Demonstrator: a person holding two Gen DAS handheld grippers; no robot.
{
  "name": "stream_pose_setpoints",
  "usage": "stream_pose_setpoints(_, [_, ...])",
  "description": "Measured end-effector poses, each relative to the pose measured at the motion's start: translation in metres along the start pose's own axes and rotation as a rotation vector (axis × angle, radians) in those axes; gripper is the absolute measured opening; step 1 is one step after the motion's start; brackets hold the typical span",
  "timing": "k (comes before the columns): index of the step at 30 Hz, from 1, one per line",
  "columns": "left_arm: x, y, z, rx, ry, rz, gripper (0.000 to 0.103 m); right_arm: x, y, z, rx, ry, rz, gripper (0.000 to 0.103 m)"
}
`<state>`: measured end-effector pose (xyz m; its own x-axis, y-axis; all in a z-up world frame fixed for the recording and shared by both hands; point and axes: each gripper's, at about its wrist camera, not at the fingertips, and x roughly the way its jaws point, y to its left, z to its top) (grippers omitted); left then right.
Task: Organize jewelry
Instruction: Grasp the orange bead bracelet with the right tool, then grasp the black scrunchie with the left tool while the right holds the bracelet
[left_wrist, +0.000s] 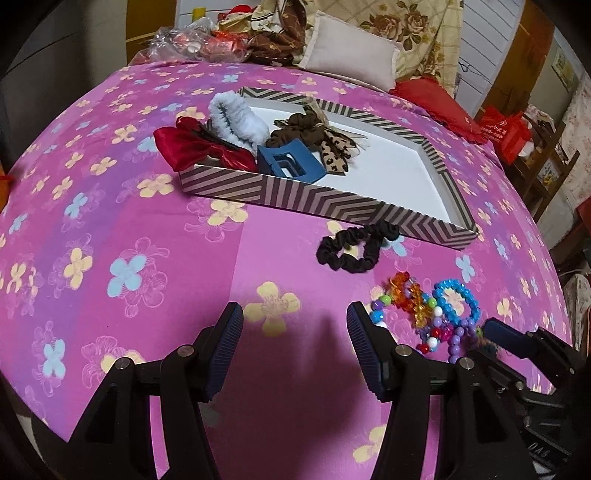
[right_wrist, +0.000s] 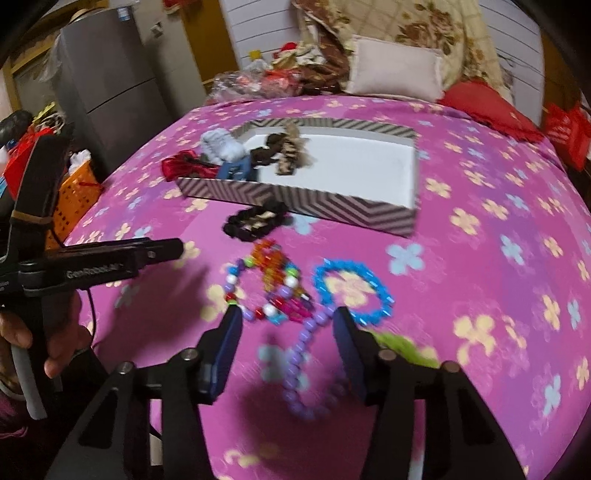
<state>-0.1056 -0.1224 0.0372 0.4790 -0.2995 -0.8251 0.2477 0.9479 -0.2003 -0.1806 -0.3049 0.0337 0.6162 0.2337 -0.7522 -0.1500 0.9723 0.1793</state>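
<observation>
Bracelets (right_wrist: 280, 288) heaped on the pink bedspread (right_wrist: 480, 258), my right claw (right_wrist: 288, 336) spread over the purple one (right_wrist: 303, 354), my left claw (left_wrist: 295, 325) spread and empty, striped box (left_wrist: 332, 206) behind the black scrunchie (left_wrist: 354, 247).

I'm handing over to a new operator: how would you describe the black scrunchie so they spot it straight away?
Find the chevron-striped box on the pink flowered bedspread. Just outside its near wall, on the spread, lies the black scrunchie, between the box and the pile of beaded bracelets. It is the only plain dark fabric loop outside the box; the bracelets are bright beads.
</observation>
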Motion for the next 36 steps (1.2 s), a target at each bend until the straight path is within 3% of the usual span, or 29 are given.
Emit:
stream_pose_setpoints(7, [0.004,0.012,0.006,-0.033,0.002,0.012,0.059,0.030,0.021,0.017,-0.083,0.024,0.023,0.026])
stream_pose_setpoints(11, [0.006,0.015,0.010,-0.039,-0.003,0.011,0.059,0.046,0.020,0.023,-0.102,0.049,-0.028,0.025])
stream_pose_setpoints(14, [0.009,0.014,0.013,-0.036,-0.003,0.007,0.059,0.057,0.018,0.024,-0.101,0.074,-0.017,0.024])
stream_pose_setpoints(18, [0.017,0.009,0.018,-0.032,0.005,0.002,0.059,0.061,0.018,0.025,-0.124,0.061,-0.002,0.009])
stream_pose_setpoints(23, [0.024,0.003,0.028,-0.006,-0.003,-0.004,0.059,0.049,0.005,0.024,-0.070,0.041,0.047,0.009])
stream_pose_setpoints(33, [0.051,-0.023,0.041,0.136,0.030,-0.079,0.059,-0.016,-0.033,0.042,0.116,-0.120,0.218,0.009])
stream_pose_setpoints(36, [0.061,-0.027,0.043,0.133,0.056,-0.082,0.058,-0.025,-0.040,0.048,0.146,-0.151,0.256,0.009])
